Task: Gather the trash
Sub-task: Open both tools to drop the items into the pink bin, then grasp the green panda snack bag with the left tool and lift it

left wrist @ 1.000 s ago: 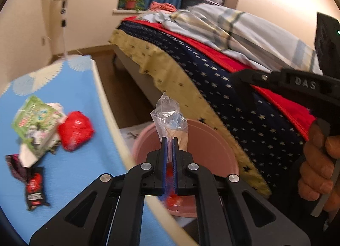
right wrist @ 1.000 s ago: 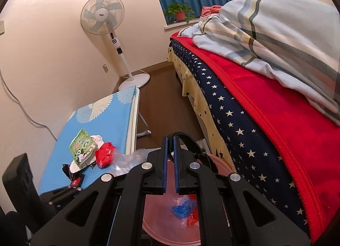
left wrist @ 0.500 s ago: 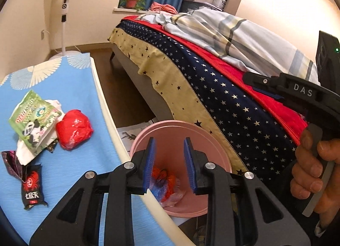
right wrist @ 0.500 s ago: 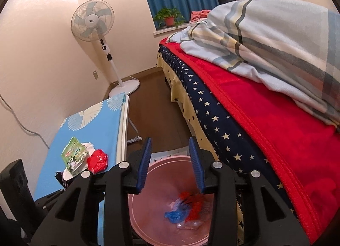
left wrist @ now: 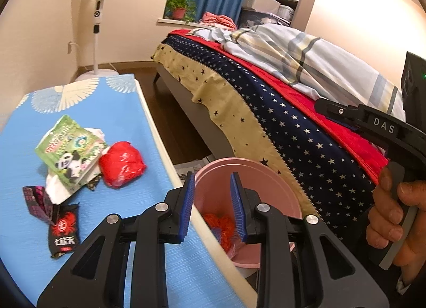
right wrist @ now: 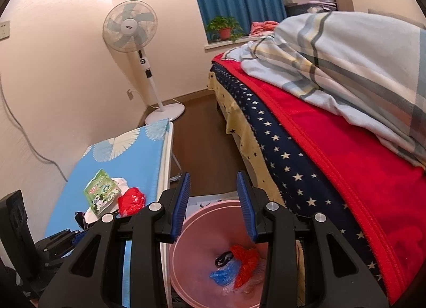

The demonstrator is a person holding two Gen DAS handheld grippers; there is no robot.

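Trash on the blue table [left wrist: 127,110], the red wad [left wrist: 122,164] nearest, lies up and left of your left gripper [left wrist: 211,208], the nearer one, spread and empty like your right gripper [right wrist: 213,205] over the pink bin [right wrist: 202,230].

A pink plastic basin [right wrist: 186,217] sits on the floor between the blue-covered tabletop [left wrist: 111,110] on the left and the bed [left wrist: 287,121] on the right, with crumpled wrappers [right wrist: 239,265] inside it. On the tabletop, a red crumpled bag [left wrist: 121,164] lies just right of a green panda snack packet [left wrist: 70,153]; a black sachet [left wrist: 64,230] lies nearer. A white standing fan [right wrist: 133,31] stands behind the tabletop.
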